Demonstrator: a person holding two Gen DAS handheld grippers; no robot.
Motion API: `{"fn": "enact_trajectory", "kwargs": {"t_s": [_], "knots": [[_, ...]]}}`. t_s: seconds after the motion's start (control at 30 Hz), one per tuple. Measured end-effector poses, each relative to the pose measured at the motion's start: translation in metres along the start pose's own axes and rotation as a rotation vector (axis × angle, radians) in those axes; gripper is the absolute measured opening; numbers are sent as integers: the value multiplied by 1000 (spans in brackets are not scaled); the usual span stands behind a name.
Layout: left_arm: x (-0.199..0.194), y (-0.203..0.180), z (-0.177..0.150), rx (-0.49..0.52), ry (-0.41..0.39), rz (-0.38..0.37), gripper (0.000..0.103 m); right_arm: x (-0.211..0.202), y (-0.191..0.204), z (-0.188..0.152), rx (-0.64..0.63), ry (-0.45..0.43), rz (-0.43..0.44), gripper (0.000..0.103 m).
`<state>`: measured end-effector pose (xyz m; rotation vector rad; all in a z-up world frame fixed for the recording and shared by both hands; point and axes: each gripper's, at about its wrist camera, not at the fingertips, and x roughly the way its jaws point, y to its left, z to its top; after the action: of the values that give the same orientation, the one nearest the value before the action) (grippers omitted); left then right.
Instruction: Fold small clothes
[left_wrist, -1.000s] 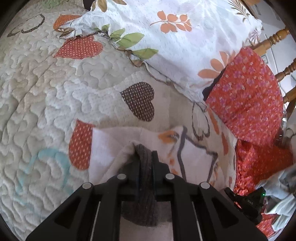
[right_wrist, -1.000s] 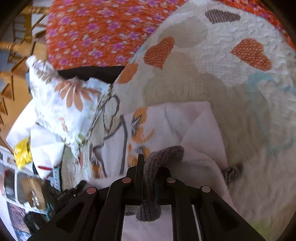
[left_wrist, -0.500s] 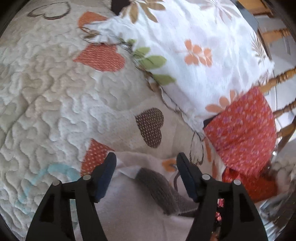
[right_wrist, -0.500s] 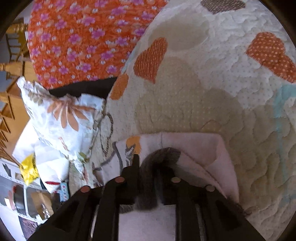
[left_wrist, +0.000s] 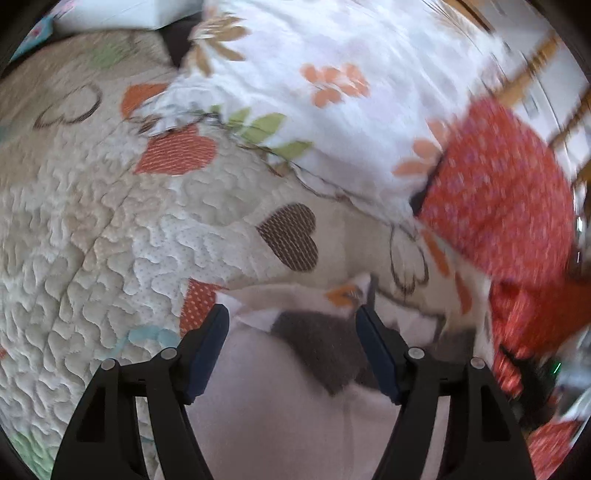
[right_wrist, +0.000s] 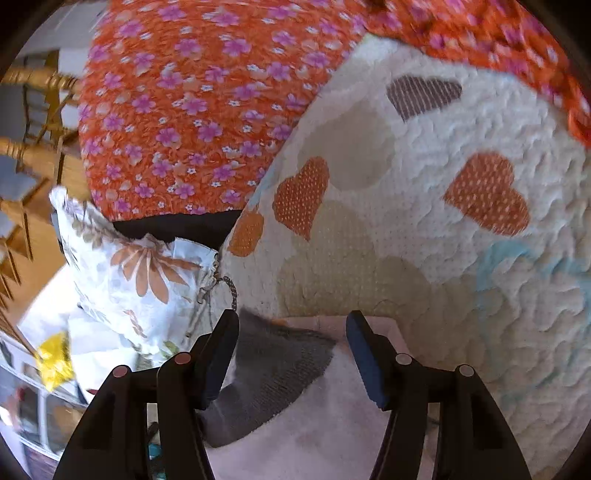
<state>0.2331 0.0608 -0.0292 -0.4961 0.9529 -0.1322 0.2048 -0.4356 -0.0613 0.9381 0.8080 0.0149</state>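
A small pale pink garment (left_wrist: 273, 402) with a grey knit cuff (left_wrist: 325, 347) lies folded on the quilted bed cover (left_wrist: 110, 240). My left gripper (left_wrist: 291, 321) is open just above it, jaws wide on either side of the grey cuff. In the right wrist view the same garment (right_wrist: 332, 417) and its grey cuff (right_wrist: 273, 373) lie under my right gripper (right_wrist: 291, 328), which is also open and holds nothing. An orange print shows on the layer underneath (left_wrist: 343, 293).
A white floral pillow (left_wrist: 332, 92) lies behind the garment, and also shows in the right wrist view (right_wrist: 136, 277). An orange flowered cloth (left_wrist: 498, 192) covers the right side and a large area (right_wrist: 192, 103) in the right wrist view. Wooden chair rails (right_wrist: 33, 155) stand past the bed edge.
Both grippers held the grey cuff a second ago. The left opened first, then the right opened; both have let go and lifted slightly off the garment.
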Motion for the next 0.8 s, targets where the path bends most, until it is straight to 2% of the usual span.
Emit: {"fn": "enact_trajectory", "kwargs": {"t_s": [0.1,0.17,0.27,0.33,0.4,0.47,0.57,0.63,0.7,0.8], "knots": [[-2,-5,-5,36,6,36,70,-2,27,-12,-129,-14,-41,64],[-4,1,-6,23,16,55,70,6,53,-31,-260,31,-44,58],[-10,15,-3,5,14,87,70,27,92,-76,-443,158,-27,48],[-16,22,-1,9,6,106,70,46,120,-113,-543,260,6,36],[-25,30,1,16,-9,124,70,60,144,-140,-627,312,31,33],[-34,38,1,21,-22,135,70,83,174,-164,-719,340,10,33],[-48,51,1,37,-44,164,70,141,206,-195,-809,475,-79,31],[-53,57,-2,52,-54,181,70,172,226,-209,-873,494,-134,32],[-58,62,-4,68,-60,198,70,191,248,-210,-901,456,-143,32],[-62,70,-7,68,-58,203,70,218,266,-198,-851,414,-173,32]]}}
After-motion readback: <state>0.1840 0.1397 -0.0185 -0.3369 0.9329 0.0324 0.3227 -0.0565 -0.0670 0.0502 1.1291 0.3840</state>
